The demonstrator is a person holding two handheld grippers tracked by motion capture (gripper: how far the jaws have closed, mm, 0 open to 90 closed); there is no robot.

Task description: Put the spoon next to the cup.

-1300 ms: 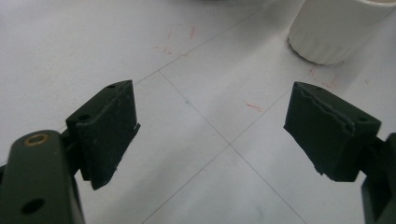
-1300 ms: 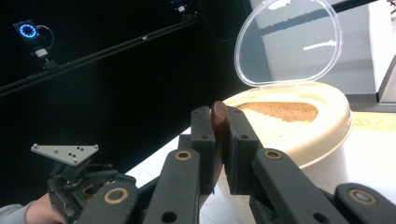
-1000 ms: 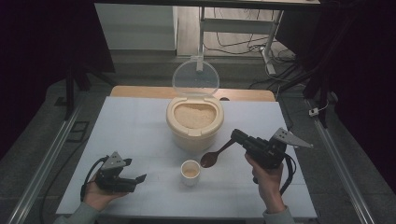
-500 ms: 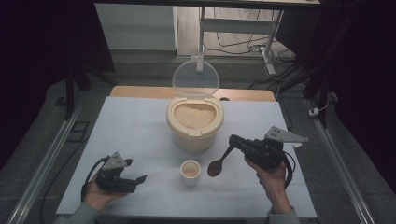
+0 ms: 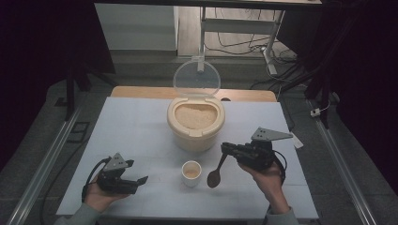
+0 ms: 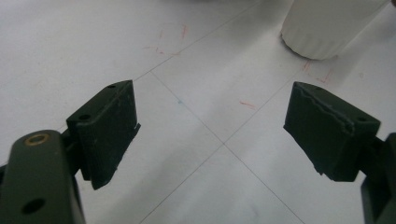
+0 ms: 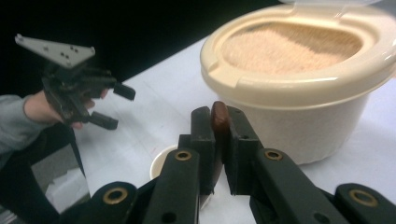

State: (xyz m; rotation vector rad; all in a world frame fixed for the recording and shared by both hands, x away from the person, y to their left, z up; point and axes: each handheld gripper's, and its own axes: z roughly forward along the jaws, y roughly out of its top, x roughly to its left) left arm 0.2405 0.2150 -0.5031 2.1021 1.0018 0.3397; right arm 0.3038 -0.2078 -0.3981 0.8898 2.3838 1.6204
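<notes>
A cream tub (image 5: 195, 123) (image 7: 299, 70) full of pale grain stands mid-table, its clear lid (image 5: 196, 78) tipped up behind it. In front of it sits a small white cup (image 5: 191, 173) (image 6: 327, 25) with some grain inside. My right gripper (image 5: 226, 150) (image 7: 219, 154) is shut on the handle of a brown spoon (image 5: 215, 175) (image 7: 219, 116); the bowl of the spoon hangs low just right of the cup. My left gripper (image 5: 141, 180) (image 6: 219, 135) rests at the front left, jaws wide open with nothing between them, pointing toward the cup.
The white table (image 5: 136, 126) has a wooden strip along its far edge. Metal rails (image 5: 47, 159) run along both sides. Cables and a desk frame (image 5: 263, 42) lie on the floor beyond.
My right gripper has drawn back toward the front right and lowered, tipping the spoon's bowl from beside the cup's far rim down to its right side. The left gripper stays put.
</notes>
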